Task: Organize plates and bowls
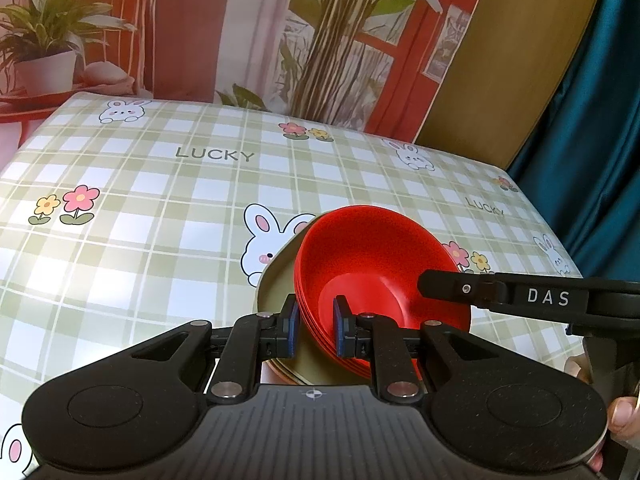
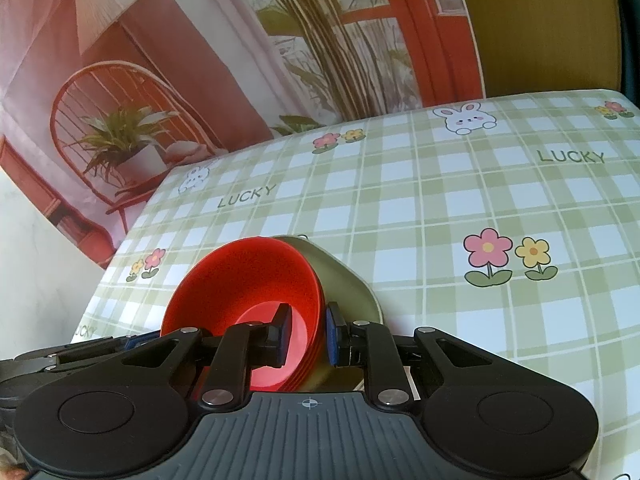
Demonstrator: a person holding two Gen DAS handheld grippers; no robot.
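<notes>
A stack of several red bowls (image 1: 372, 264) sits nested on olive-green plates (image 1: 280, 280), all held up above the table. My left gripper (image 1: 316, 330) is shut on the stack's near rim, one pad inside the top bowl, one outside. My right gripper (image 2: 306, 336) is shut on the opposite rim of the red bowls (image 2: 248, 280), with the green plates (image 2: 348, 284) beside its right pad. The right gripper also shows in the left wrist view (image 1: 520, 296) at the stack's right side.
The table wears a green checked cloth (image 1: 160, 220) with rabbits, flowers and "LUCKY" print. A printed backdrop with plants and a red chair hangs behind the table. A teal curtain (image 1: 600, 120) hangs at the right.
</notes>
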